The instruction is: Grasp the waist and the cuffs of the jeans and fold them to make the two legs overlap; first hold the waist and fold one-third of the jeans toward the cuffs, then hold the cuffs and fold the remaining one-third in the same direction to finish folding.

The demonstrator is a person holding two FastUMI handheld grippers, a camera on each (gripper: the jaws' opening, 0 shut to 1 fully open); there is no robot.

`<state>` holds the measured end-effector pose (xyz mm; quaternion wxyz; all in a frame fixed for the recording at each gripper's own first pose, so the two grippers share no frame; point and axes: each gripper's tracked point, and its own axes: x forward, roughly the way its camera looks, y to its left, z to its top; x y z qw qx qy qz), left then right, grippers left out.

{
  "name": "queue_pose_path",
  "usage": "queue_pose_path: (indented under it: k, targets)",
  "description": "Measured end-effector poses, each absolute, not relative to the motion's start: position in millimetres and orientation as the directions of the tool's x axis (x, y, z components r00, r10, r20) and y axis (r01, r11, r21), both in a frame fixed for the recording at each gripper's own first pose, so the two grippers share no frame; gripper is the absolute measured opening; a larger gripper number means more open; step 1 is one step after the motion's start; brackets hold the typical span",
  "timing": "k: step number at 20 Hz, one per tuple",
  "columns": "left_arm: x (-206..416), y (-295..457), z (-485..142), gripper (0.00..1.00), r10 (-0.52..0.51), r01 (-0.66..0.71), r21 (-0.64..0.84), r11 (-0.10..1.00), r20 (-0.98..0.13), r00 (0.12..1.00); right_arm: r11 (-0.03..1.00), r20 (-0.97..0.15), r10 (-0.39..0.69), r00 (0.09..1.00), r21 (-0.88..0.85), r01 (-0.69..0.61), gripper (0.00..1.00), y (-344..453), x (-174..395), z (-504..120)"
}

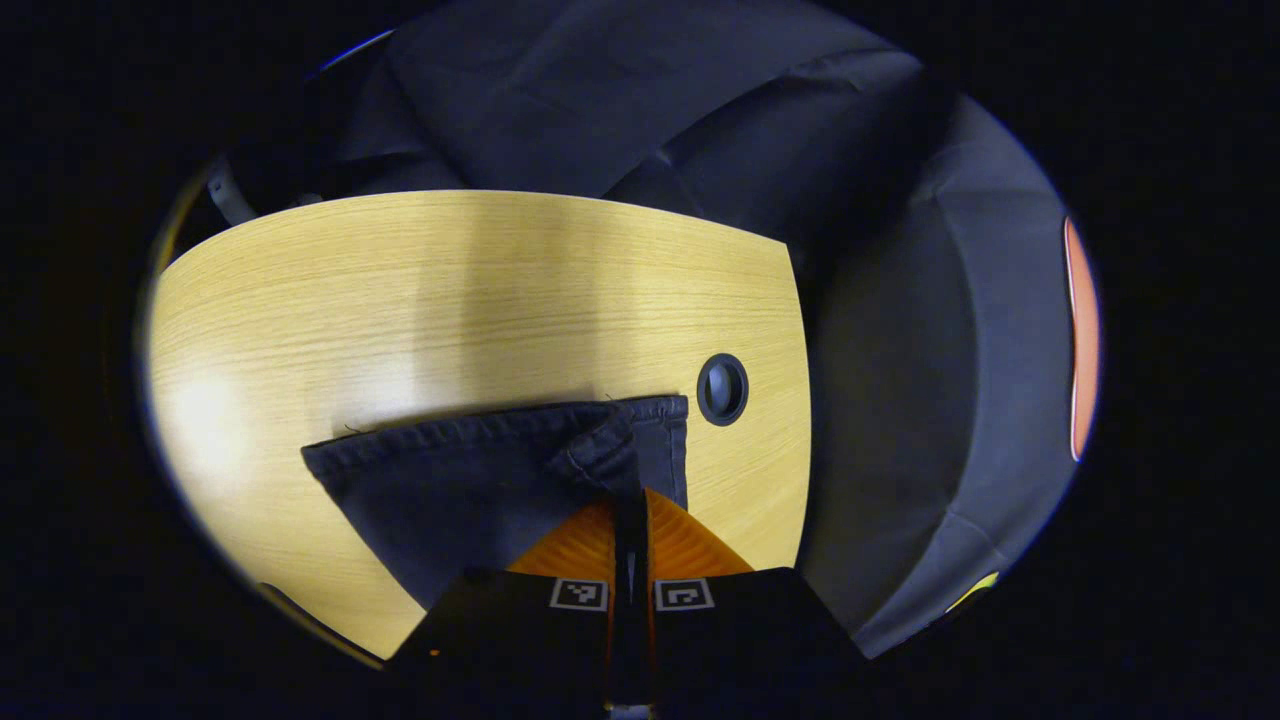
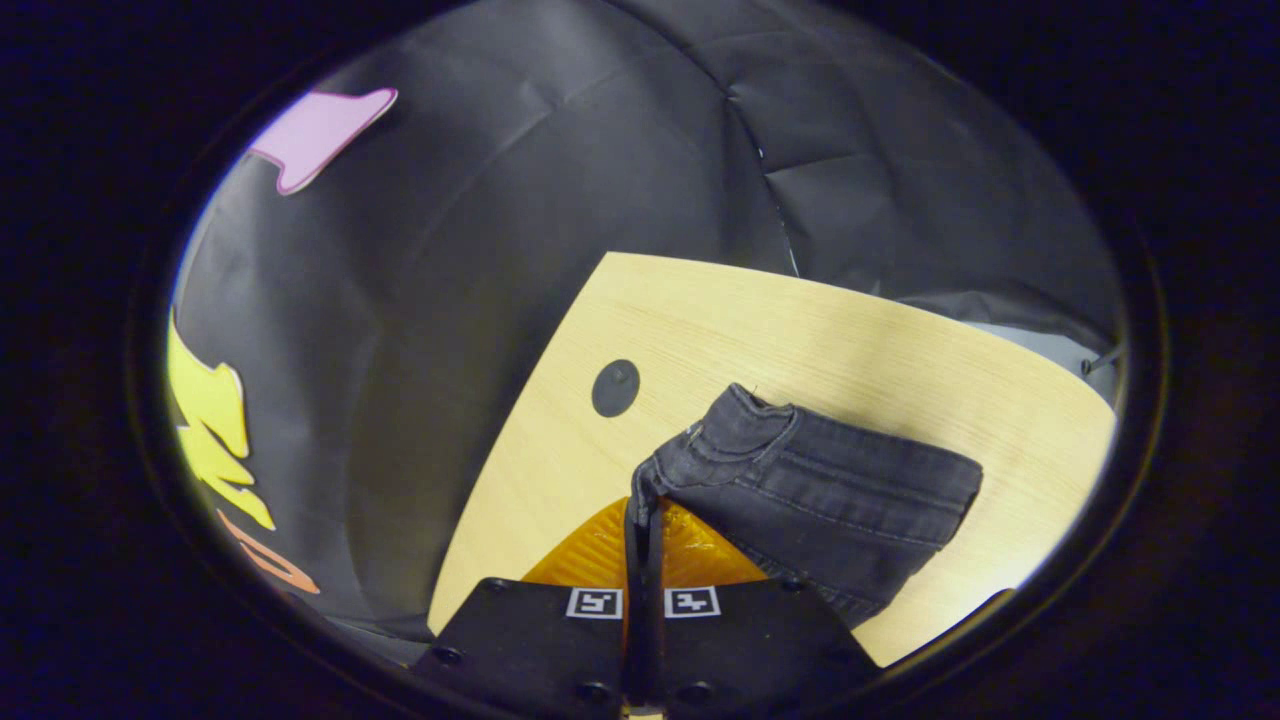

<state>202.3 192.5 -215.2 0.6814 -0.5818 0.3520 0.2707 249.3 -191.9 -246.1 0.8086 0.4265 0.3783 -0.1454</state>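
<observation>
In the left gripper view, the left tongs (image 1: 631, 500) are closed, pinching a corner of the dark jeans (image 1: 480, 480) on the wooden worktop (image 1: 400, 300). In the right gripper view, the right tongs (image 2: 645, 515) are closed, pinching a denim edge (image 2: 820, 490) near a round cable port (image 2: 615, 388).

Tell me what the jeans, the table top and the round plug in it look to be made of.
Jeans: dark denim, matte, with visible twill weave and stitched seams.
Table top: pale wood grain, likely laminate or veneer; faint sheen from soft light patches.
Round plug: probably dark plastic, smooth, a cable-hole cover by its look.
</observation>
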Motion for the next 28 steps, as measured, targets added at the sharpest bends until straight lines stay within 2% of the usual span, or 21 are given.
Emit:
queue_pose_path:
  k: [5, 7, 8, 9, 11, 12, 13, 14, 17, 18, 19, 20, 21, 23, 24, 25, 26, 28]
  targets:
    - [196.4, 190.9, -223.4, 0.04, -0.031, -0.786, -0.584, 0.199, -0.806, 0.591, 0.637, -0.759, 0.039, 0.65, 0.52, 0.569, 0.01, -190.0, 255.6, -259.3]
    - [203.0, 192.5, -218.5, 0.05, -0.016, -0.758, -0.616, 0.214, -0.778, 0.628, 0.636, -0.763, 0.04, 0.645, 0.518, 0.572, 0.01, -188.4, 254.9, -259.1]
    - [210.2, 187.2, -207.0, 0.27, -0.038, -0.718, -0.662, 0.215, -0.74, 0.671, 0.626, -0.746, 0.06, 0.663, 0.546, 0.557, 0.0, -185.1, 259.8, -258.5]
    - [215.9, 182.5, -193.7, 0.49, -0.055, -0.679, -0.7, 0.22, -0.704, 0.708, 0.609, -0.734, 0.08, 0.675, 0.572, 0.549, 0.08, -181.9, 261.9, -255.8]
    - [210.8, 183.5, -185.6, 0.94, -0.038, -0.671, -0.688, 0.277, -0.705, 0.708, 0.581, -0.705, 0.131, 0.697, 0.625, 0.522, 0.5, -166.6, 271.6, -257.4]
    - [204.8, 180.0, -183.7, 0.99, -0.04, -0.669, -0.677, 0.305, -0.712, 0.701, 0.597, -0.708, 0.12, 0.696, 0.611, 0.519, 0.71, -167.3, 271.4, -254.9]
    - [198.7, 178.3, -179.1, 0.99, -0.027, -0.666, -0.665, 0.337, -0.714, 0.7, 0.622, -0.714, 0.108, 0.692, 0.592, 0.513, 0.92, -167.4, 271.5, -256.9]
    - [205.0, 181.9, -184.4, 0.99, -0.003, -0.658, -0.654, 0.373, -0.71, 0.704, 0.649, -0.718, 0.105, 0.688, 0.574, 0.5, 0.92, -164.6, 269.1, -254.8]
    - [199.7, 189.1, -144.7, 0.99, 0.084, -0.591, -0.622, 0.513, -0.649, 0.756, 0.707, -0.706, 0.106, 0.7, 0.549, 0.446, 0.92, -160.6, 265.8, -239.3]
    - [199.3, 191.4, -130.6, 0.99, 0.105, -0.551, -0.618, 0.561, -0.607, 0.788, 0.716, -0.69, 0.107, 0.716, 0.553, 0.426, 0.98, -161.3, 263.9, -227.9]
    - [196.8, 193.8, -113.8, 0.99, 0.116, -0.517, -0.616, 0.595, -0.57, 0.813, 0.719, -0.671, 0.111, 0.734, 0.563, 0.406, 0.98, -160.7, 262.6, -215.3]
    - [193.1, 192.5, -100.0, 0.99, 0.118, -0.489, -0.616, 0.617, -0.543, 0.832, 0.72, -0.653, 0.115, 0.749, 0.575, 0.39, 0.98, -161.7, 258.3, -202.9]
    - [186.5, 191.2, -84.5, 0.99, 0.125, -0.468, -0.609, 0.641, -0.518, 0.846, 0.72, -0.639, 0.114, 0.761, 0.581, 0.379, 0.92, -166.7, 253.3, -192.1]
    - [177.4, 189.0, -56.5, 0.99, 0.139, -0.407, -0.577, 0.708, -0.451, 0.881, 0.724, -0.612, 0.101, 0.784, 0.585, 0.364, 0.92, -179.1, 241.9, -174.5]
    - [173.9, 182.8, -43.7, 0.99, 0.134, -0.363, -0.551, 0.751, -0.412, 0.901, 0.729, -0.603, 0.089, 0.793, 0.582, 0.361, 0.98, -187.6, 232.1, -167.0]
    - [166.2, 175.0, -31.2, 0.99, 0.126, -0.32, -0.514, 0.796, -0.376, 0.918, 0.734, -0.6, 0.076, 0.797, 0.574, 0.362, 0.98, -197.0, 221.8, -161.3]
    - [158.5, 167.4, -19.4, 0.99, 0.119, -0.28, -0.465, 0.84, -0.345, 0.931, 0.74, -0.601, 0.06, 0.797, 0.563, 0.369, 0.92, -206.7, 210.4, -157.0]
    - [145.2, 151.0, 5.0, 0.99, 0.117, -0.213, -0.354, 0.911, -0.274, 0.955, 0.742, -0.607, 0.033, 0.794, 0.547, 0.387, 0.92, -224.8, 186.2, -157.8]
